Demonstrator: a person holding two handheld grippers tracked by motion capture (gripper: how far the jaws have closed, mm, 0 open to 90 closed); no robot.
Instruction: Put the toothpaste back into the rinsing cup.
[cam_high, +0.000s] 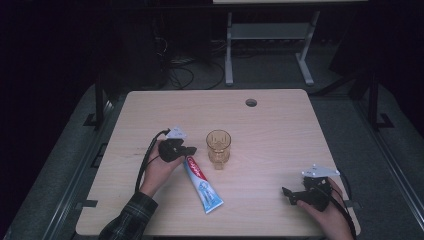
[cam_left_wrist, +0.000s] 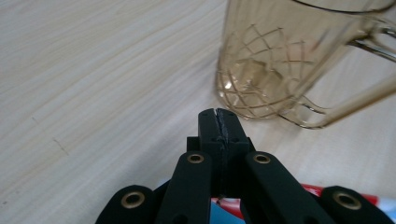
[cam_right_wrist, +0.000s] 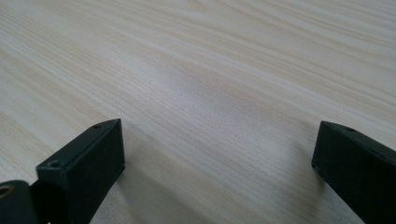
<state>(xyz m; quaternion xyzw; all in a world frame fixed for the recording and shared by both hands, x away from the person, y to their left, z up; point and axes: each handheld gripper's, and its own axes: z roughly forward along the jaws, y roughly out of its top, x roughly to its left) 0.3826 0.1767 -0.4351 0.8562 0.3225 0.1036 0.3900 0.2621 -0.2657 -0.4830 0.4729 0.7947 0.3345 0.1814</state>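
On the pale wooden table, your clenched, empty left gripper sits over the toothpaste tube, whose length trails back toward you, with the amber mug just ahead.

Only readable text: white brand lettering on the red band of the toothpaste tube lying on the tabletop, looks like "Colgate" but too small to confirm; smaller print on its blue part illegible.
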